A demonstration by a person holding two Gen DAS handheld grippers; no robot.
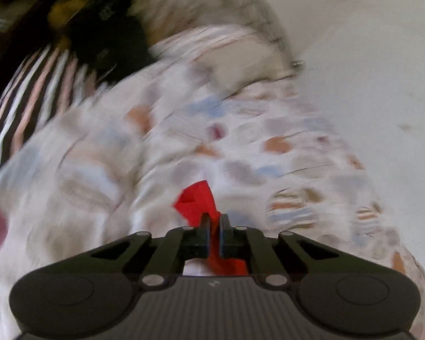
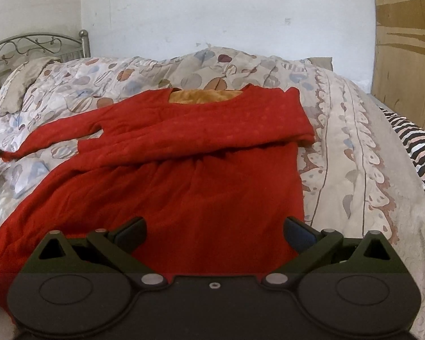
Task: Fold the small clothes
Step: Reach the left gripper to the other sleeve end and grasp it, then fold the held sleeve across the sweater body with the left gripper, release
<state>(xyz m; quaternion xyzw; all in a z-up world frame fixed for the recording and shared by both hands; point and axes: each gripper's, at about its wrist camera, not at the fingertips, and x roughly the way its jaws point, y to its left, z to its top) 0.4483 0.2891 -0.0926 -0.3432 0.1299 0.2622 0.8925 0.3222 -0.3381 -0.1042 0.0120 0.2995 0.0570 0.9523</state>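
Left gripper [image 1: 214,221] pinching red dress [image 2: 167,170] cloth; right gripper [image 2: 214,231] hovering spread above it, patterned quilt [image 2: 354,147] lying all around.

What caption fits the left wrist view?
Left hand-held gripper shut on red cloth above a patterned quilt.

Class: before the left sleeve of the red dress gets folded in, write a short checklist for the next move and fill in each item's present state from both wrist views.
1. Left tool shut on red dress: ok.
2. Which part it holds: cannot tell, the view is blurred.
3. Right tool open, holding nothing: ok.
4. Right sleeve already folded across the chest: ok.
5. Left sleeve folded in: not ok, it lies stretched out on the quilt.
6. Skirt smooth: not ok, wrinkled.
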